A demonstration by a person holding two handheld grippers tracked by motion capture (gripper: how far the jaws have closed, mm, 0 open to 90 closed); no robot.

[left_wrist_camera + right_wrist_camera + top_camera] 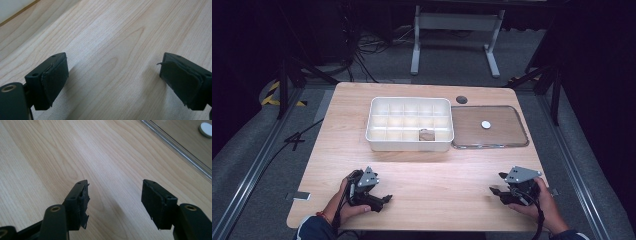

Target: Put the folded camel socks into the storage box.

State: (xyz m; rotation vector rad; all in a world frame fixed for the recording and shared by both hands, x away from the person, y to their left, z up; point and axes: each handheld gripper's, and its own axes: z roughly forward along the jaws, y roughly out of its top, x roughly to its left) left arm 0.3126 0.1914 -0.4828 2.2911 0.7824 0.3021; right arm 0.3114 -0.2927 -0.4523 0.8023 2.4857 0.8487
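A: Start with the biggest thing.

B: The table [422,170], pale wood, rounded corners. On its far half sits a white box [409,145], divided into small square cells. Most cells look bare; one in the front row, right of middle, holds something small and dark that I cannot make out.

A: And beside the box?

B: A clear lid [507,135], lying flat, its left edge just beside the box's right wall. A small white disc [485,124] shows near the lid's middle. In the right gripper view the lid's rim [175,147] runs across the top right corner, with the disc [206,129] past it.

A: The grippers?

B: Both are low over the near edge, well apart from the box and from each other. The left gripper [384,200] is held at the near left, jaws pointing toward the middle of the table. In its own view the jaws stand wide [113,80], with bare wood between the pads.

A: The right one?

B: The right gripper [496,189] is at the near right, pointing left. Its jaws are spread too [115,200], nothing between them, only wood grain below.
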